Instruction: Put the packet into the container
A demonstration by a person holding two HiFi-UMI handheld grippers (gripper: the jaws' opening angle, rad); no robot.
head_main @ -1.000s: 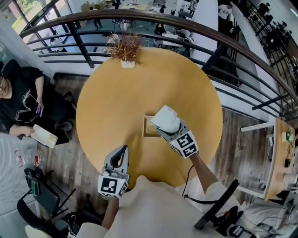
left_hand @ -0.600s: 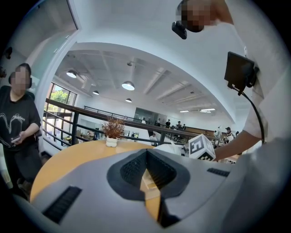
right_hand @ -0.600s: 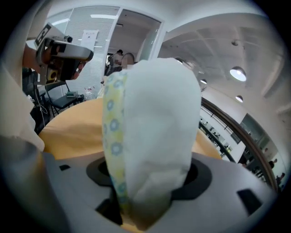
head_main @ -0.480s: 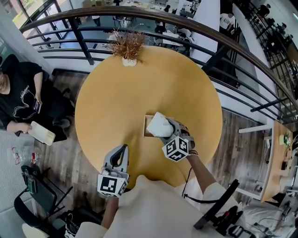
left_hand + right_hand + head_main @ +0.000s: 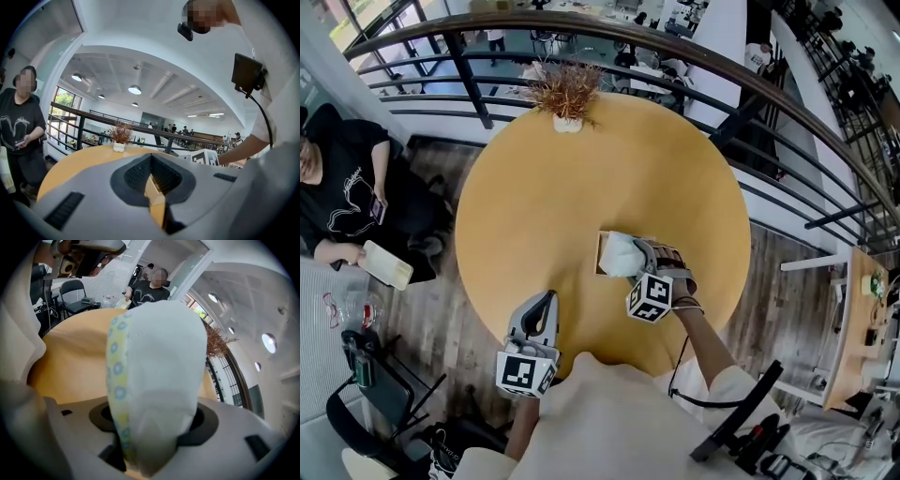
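Observation:
My right gripper (image 5: 630, 265) is shut on a soft white packet (image 5: 621, 255) with a yellow and blue patterned edge (image 5: 117, 380). It fills the right gripper view (image 5: 157, 376). The packet sits over a small wooden container (image 5: 603, 253) on the round table (image 5: 544, 206), covering most of it; whether it touches the bottom is hidden. My left gripper (image 5: 539, 321) hangs at the table's near edge, away from the container. Its jaws are closed together with nothing between them (image 5: 154, 185).
A dried plant in a white pot (image 5: 566, 94) stands at the table's far edge. A black railing (image 5: 675, 70) curves behind the table. A seated person in black (image 5: 337, 202) is at the left, beside a chair (image 5: 366, 384).
My right gripper has carried the packet down and slightly left, from above the container's right side onto the container. The left gripper has stayed in place.

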